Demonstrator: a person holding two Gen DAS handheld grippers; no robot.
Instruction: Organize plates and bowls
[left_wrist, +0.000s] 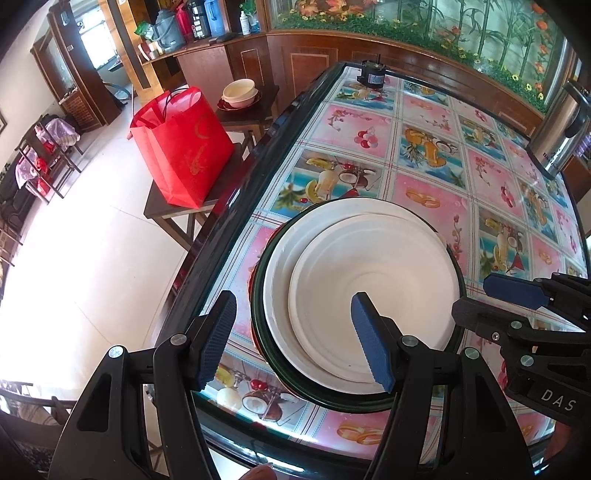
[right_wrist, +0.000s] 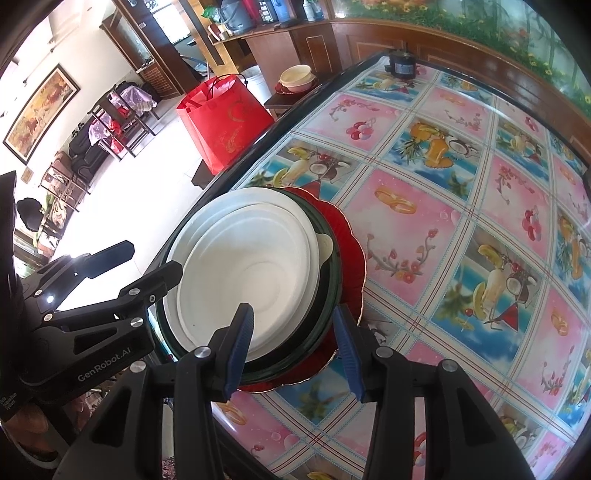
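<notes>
Left gripper (left_wrist: 295, 332) hovers over the near-left side of the stack, jaws parted wide: one pad outside the rim over the tablecloth, the other over the inside of the top white plate (left_wrist: 373, 295). No pad visibly presses on anything.

Right gripper (right_wrist: 295, 343) straddles the stack's near-right rim, jaws moderately parted; left pad over the white plates, right pad outside the red plate (right_wrist: 351, 251). Contact cannot be confirmed; gaps show on both sides.

Stack sits at the near-left edge of the table (left_wrist: 424, 155): red scalloped plate at bottom, dark green dish (right_wrist: 328, 291) on it, two white plates nested on top, the upper one off-centre. Second group of bowls (left_wrist: 240, 94) rests on a stool beyond the table's far-left corner, behind a red bag (left_wrist: 181, 147).

Risks, judged:
- Stack lies close to the table edge; a push leftward could slide it off.
- Closing on several rims at once may pinch unevenly, so lower pieces slip out on lifting.
- Off-centre white plates may shift or tilt when only one side is raised.
- Glossy tablecloth offers little friction.
</notes>
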